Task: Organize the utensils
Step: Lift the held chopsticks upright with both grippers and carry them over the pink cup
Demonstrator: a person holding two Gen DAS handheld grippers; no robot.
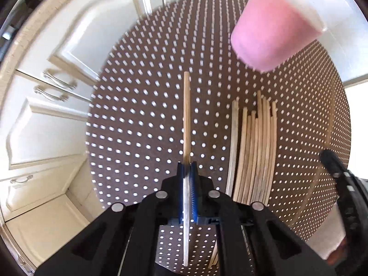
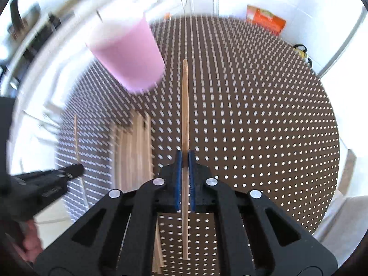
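Your left gripper (image 1: 188,170) points down over the round brown desk (image 1: 142,115) with its white dot pattern, and its blue-padded fingers (image 1: 181,184) are pressed together on a single wooden chopstick (image 1: 186,115). The stick runs straight through the grip, with its long end reaching forward over the desk and its short end passing back under the gripper body.

Your right gripper (image 2: 184,158) does the same with a second chopstick (image 2: 185,105): the fingers (image 2: 177,179) clamp it along its length, and it stands out ahead of them over the dotted surface.

The rest of the chopsticks (image 1: 255,151) lie side by side in a loose bundle on the desk, just to the right of your left gripper and between the two grippers. In the right wrist view the same bundle is blurred.

A pink cup (image 1: 276,30) with a pale rim stands on the desk beyond the bundle, near its far edge. It is apart from both held sticks.

White cabinet doors (image 1: 46,105) with metal handles sit off the desk's left side, and an orange package (image 2: 264,20) lies beyond the far edge.
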